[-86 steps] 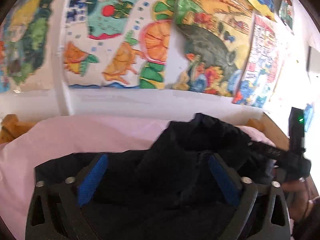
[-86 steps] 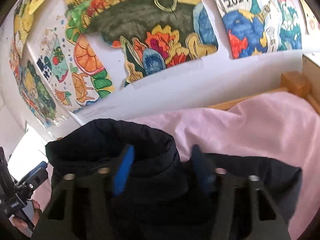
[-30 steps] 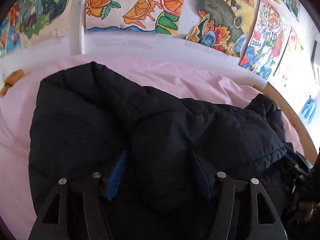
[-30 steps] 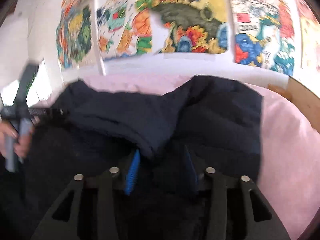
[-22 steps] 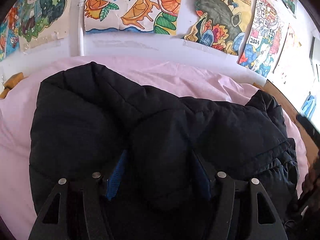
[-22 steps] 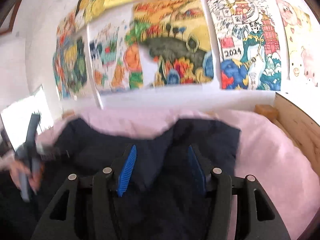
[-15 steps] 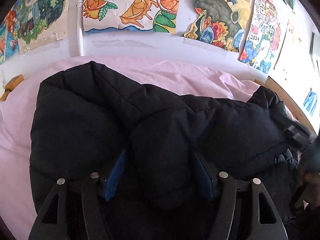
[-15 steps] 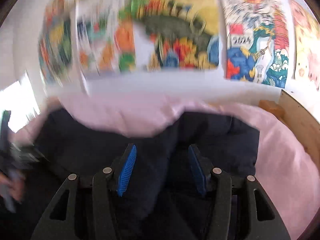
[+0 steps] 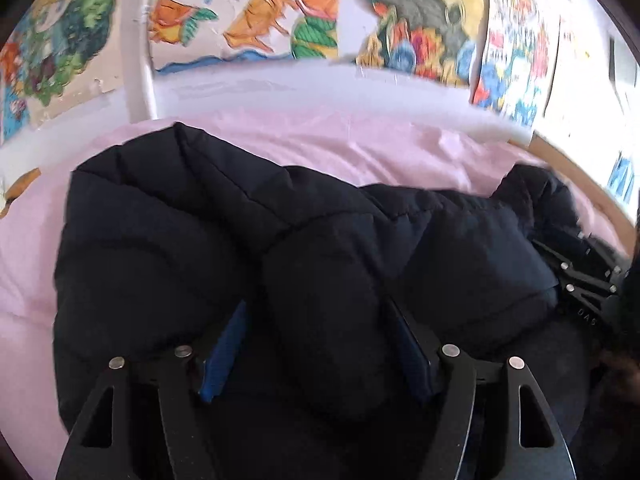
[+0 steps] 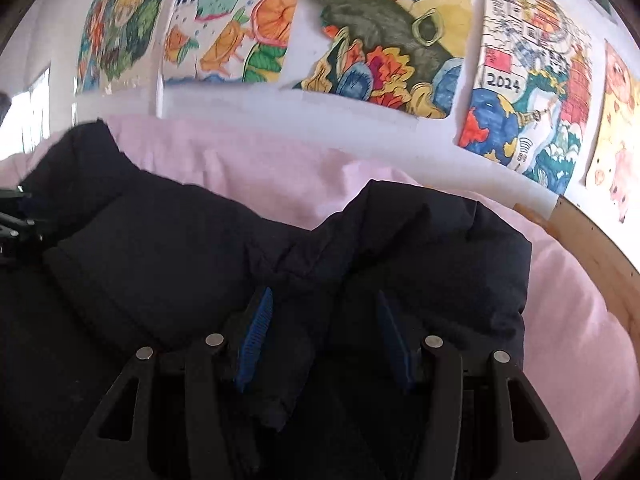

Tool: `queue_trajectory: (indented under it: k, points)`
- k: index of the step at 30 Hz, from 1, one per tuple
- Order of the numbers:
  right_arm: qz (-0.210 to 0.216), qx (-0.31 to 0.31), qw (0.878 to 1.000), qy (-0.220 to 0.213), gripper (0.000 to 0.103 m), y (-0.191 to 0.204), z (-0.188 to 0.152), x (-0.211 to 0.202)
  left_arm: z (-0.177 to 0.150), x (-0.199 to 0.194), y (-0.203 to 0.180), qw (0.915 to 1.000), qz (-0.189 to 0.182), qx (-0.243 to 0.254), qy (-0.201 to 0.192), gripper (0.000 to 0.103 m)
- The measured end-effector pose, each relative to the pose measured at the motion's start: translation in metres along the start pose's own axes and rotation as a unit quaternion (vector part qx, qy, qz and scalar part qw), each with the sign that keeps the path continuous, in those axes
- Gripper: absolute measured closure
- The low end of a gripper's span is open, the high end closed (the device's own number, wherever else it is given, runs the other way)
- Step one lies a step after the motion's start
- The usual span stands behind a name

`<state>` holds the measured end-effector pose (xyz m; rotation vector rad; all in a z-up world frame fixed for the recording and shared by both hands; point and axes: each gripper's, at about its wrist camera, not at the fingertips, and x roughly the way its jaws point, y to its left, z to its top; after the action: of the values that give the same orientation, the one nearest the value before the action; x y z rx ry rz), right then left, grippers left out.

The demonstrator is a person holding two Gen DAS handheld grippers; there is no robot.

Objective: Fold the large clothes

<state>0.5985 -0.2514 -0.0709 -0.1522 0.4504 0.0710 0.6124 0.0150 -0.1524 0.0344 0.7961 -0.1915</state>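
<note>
A black puffer jacket (image 9: 168, 248) lies bunched on a pink bed sheet (image 9: 360, 148). My left gripper (image 9: 320, 340) is shut on a thick fold of the jacket, its blue pads pressed into the padding. My right gripper (image 10: 324, 332) is shut on another fold of the same jacket (image 10: 432, 248), near its right end. The right gripper also shows at the right edge of the left wrist view (image 9: 580, 276), and the left gripper shows at the left edge of the right wrist view (image 10: 12, 228).
A white wall with colourful children's paintings (image 10: 372, 48) runs behind the bed. A wooden bed rail (image 10: 600, 256) curves along the right side. A white vertical pipe (image 9: 138, 60) stands against the wall.
My right gripper has closed on a fold of the jacket and settled lower. My left gripper keeps its hold and has shifted only slightly.
</note>
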Motion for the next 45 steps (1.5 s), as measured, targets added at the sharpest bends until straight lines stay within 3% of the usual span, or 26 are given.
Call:
queue_trajectory:
  k: [5, 7, 9, 10, 12, 17, 22, 25, 27, 31, 35, 41, 45]
  points:
    - [0.058, 0.075, 0.994, -0.049, 0.050, -0.022, 0.012, -0.028, 0.003, -0.035, 0.008, 0.9950, -0.067, -0.045, -0.060, 0.028]
    - [0.083, 0.062, 0.992, -0.073, 0.043, -0.016, 0.015, -0.039, 0.007, -0.031, -0.001, 0.9968, -0.056, -0.026, -0.050, 0.028]
    - [0.096, 0.032, 0.992, -0.071, 0.043, -0.003, 0.015, -0.041, 0.007, -0.015, -0.007, 0.9996, -0.024, -0.007, -0.016, 0.027]
    - [0.091, 0.017, 0.994, -0.064, 0.043, 0.003, 0.012, -0.038, 0.004, -0.005, -0.008, 1.0000, -0.004, 0.000, 0.005, 0.025]
    - [0.078, -0.003, 0.996, -0.029, 0.043, 0.012, 0.003, -0.025, -0.003, 0.003, -0.007, 0.9999, -0.003, 0.010, 0.011, 0.024]
    - [0.086, 0.017, 0.996, 0.006, 0.036, 0.008, -0.009, -0.006, -0.006, 0.009, -0.014, 0.9988, 0.018, 0.044, 0.014, 0.021]
    - [0.089, 0.023, 0.996, -0.001, 0.030, 0.007, -0.011, -0.011, -0.008, 0.005, -0.005, 0.9996, -0.007, 0.028, 0.004, 0.019]
    - [0.099, 0.038, 0.994, -0.003, 0.023, 0.000, -0.011, -0.012, -0.011, 0.001, -0.009, 0.9991, -0.023, 0.036, 0.006, 0.005]
    - [0.111, 0.049, 0.993, -0.005, 0.019, -0.004, -0.012, -0.012, -0.012, -0.003, -0.013, 0.9988, -0.019, 0.044, 0.010, 0.000]
    - [0.123, 0.064, 0.990, -0.006, 0.015, -0.010, -0.014, -0.014, -0.015, -0.012, -0.022, 0.9981, 0.009, 0.057, 0.020, 0.000]
    - [0.099, 0.062, 0.993, -0.014, 0.015, -0.015, -0.014, -0.035, -0.019, -0.028, -0.024, 0.9977, 0.023, 0.058, 0.025, 0.000]
    - [0.069, 0.070, 0.995, 0.001, 0.015, -0.033, -0.020, -0.083, -0.033, -0.063, -0.026, 0.9987, -0.011, 0.031, 0.039, 0.000]
    - [0.064, 0.088, 0.994, 0.003, 0.015, -0.041, -0.028, -0.131, -0.046, -0.112, -0.040, 0.9989, -0.025, 0.032, 0.023, 0.000]
